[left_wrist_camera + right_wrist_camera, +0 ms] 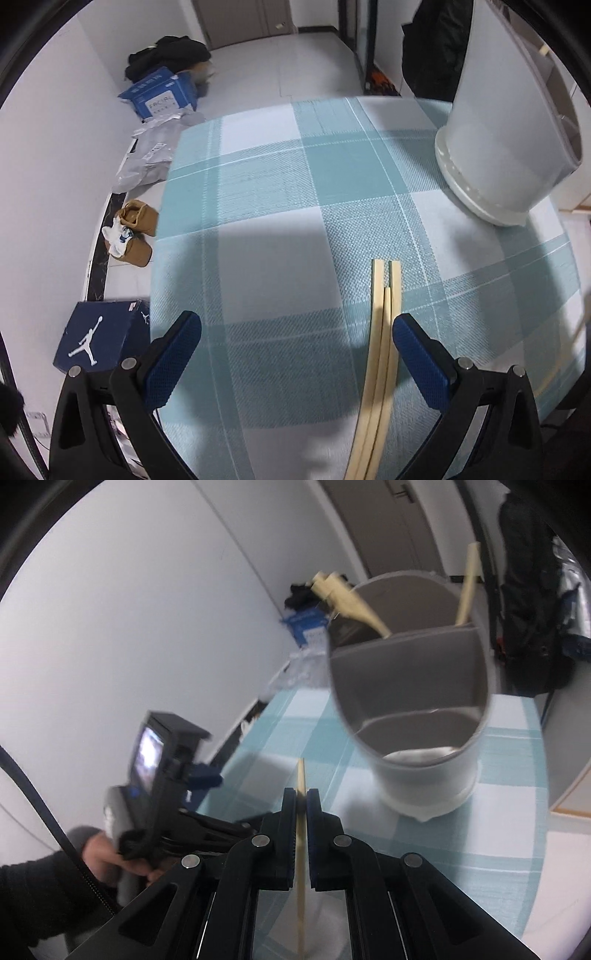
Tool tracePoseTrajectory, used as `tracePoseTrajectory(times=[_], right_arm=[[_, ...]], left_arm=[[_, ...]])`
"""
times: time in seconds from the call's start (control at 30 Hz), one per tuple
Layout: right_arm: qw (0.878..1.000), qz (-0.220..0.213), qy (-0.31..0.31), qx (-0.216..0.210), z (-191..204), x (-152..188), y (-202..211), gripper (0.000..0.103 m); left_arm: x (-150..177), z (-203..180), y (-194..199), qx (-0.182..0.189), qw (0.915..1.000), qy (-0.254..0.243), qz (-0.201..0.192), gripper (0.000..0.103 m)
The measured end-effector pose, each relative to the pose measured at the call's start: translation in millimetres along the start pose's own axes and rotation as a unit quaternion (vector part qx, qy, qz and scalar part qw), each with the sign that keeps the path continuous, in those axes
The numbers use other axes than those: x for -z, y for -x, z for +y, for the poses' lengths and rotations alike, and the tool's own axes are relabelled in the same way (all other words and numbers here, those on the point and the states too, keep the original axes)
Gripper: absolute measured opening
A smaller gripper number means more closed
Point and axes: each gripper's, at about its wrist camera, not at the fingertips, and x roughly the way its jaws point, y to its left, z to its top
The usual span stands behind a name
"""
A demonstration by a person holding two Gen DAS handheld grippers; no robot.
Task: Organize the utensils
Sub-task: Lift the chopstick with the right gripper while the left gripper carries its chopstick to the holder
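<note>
Three pale wooden chopsticks [380, 332] lie side by side on the teal checked tablecloth [280, 206]. My left gripper [297, 326] hangs open above them, its right blue pad just beside them, nothing gripped. My right gripper [301, 794] is shut on a single chopstick [301, 775], lifted off the cloth and pointing toward the grey divided utensil holder [410, 716]. Several chopsticks [347, 598] lean out of the holder's rear compartment, and one more [467, 587] stands at its right. The holder [506, 122] also fills the upper right of the left wrist view.
Shoe boxes [99, 332], brown slippers [136, 229] and bags [155, 155] lie on the floor left of the table. A dark coat [532, 590] hangs behind the holder. A person's hand [103, 853] holds the left gripper's handle, seen at the left of the right wrist view.
</note>
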Motion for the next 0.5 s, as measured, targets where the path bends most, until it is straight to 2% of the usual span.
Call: tracePoseTrajectory(times=[0.1,0.27,0.4,0.5], right_arm=[[1.000,-0.018,-0.008,-0.001,-7,-4,19,0.004],[0.999,-0.033,-0.019,-0.002,-16,-3,45,0.004],[0.999,-0.042,-0.019,-0.004,-15,-2,50,0.004],[0.999,-0.040,-0.018,-0.003,-11,-1,48,0.004]], left_arm=[[-1,-1,-7,-0.002,0.9998,-0.012,0.017,0.102],[-4,6,-9,0.019,0.9995,-0.003,0.027,0.102],[-5,10,-13,0.012,0.9992,0.005,0.038,0.102],[-8,8,-13,0.020,0.9990,0.008,0.040,0.101]])
